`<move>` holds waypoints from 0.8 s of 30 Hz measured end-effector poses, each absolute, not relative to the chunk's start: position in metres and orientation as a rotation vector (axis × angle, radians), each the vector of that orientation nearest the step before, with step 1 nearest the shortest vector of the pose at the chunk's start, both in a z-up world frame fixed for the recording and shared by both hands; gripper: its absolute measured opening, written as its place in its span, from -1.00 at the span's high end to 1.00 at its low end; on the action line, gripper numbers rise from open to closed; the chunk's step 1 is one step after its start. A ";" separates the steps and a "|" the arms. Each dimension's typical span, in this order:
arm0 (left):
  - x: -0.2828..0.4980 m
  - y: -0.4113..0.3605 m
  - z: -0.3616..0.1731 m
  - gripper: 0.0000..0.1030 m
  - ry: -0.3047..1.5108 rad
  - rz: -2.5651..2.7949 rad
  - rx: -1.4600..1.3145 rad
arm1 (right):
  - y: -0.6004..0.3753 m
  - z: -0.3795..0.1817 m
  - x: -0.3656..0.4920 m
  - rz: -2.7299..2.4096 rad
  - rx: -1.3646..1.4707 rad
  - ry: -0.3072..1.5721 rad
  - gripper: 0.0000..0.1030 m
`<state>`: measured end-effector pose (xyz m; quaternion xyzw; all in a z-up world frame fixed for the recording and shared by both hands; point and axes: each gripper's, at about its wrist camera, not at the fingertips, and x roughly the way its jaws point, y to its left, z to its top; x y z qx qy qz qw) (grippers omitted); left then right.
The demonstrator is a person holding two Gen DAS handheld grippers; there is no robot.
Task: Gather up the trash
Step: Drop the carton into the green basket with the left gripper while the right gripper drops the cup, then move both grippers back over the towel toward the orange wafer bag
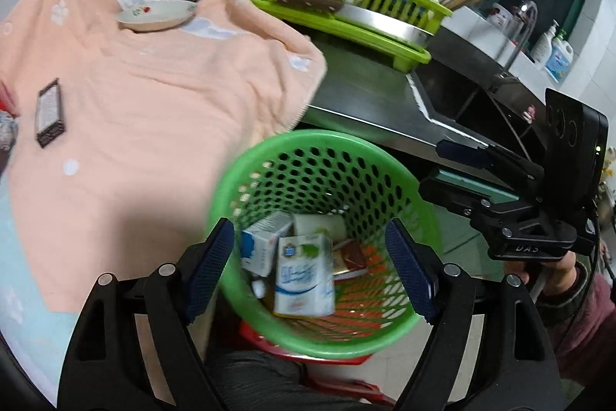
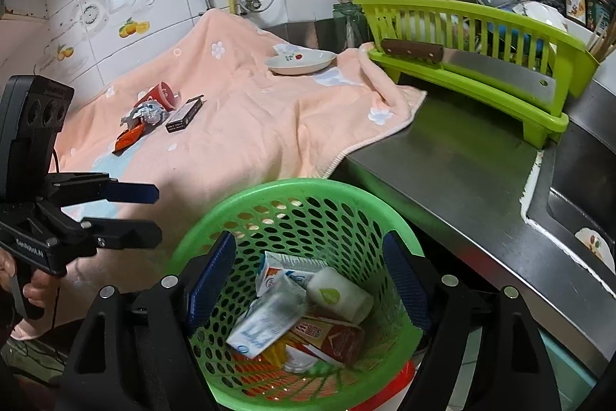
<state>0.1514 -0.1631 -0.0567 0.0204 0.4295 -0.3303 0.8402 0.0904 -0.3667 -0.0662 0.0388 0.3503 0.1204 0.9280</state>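
Over a green perforated basket (image 1: pixel 323 149) at the front edge of a kitchen counter, both grippers hang with their fingers spread and nothing between the pads. The left gripper (image 1: pixel 312 268) points down into the basket, where a white-and-blue milk carton (image 1: pixel 304 280), blurred and tilted, lies among a second carton (image 1: pixel 261 245), a white packet (image 1: pixel 319 224) and a brown-red wrapper (image 1: pixel 352 257); none of these touches its blue pads. The right gripper (image 2: pixel 310 295) is also released above the same basket, with the carton (image 2: pixel 265 322) lying on its side below it, beside the white packet (image 2: pixel 338 295) and the red wrapper (image 2: pixel 338 336).

More trash waits on the peach towel (image 2: pixel 246 126) that covers the counter's left part: a crumpled silver wrapper (image 2: pixel 148 114), an orange-red sachet (image 2: pixel 129 139) and a red cup (image 2: pixel 159 95) lying on its side cluster near the towel's left edge, with a small dark box (image 2: pixel 184 116) just beside them. A floral dish (image 2: pixel 300 60) sits near the towel's far edge. A lime dish rack (image 2: pixel 473 64) stands on the bare steel counter (image 2: pixel 454 172) to the right, a cleaver (image 2: pixel 462 64) resting against its front. A sink (image 2: pixel 577 214) lies at the right end.
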 end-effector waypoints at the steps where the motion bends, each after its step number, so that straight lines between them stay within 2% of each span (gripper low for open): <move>1: 0.153 -0.159 -0.055 -0.55 0.904 -0.690 0.042 | -0.364 -0.065 0.093 0.254 0.077 0.718 -0.48; 9: 0.172 -0.107 -0.040 -0.54 0.867 -0.559 0.016 | -0.333 -0.056 0.118 0.305 0.041 0.721 -0.54; 24: 0.229 0.020 -0.026 -0.54 0.810 -0.205 -0.036 | -0.252 -0.039 0.183 0.440 -0.021 0.731 -0.54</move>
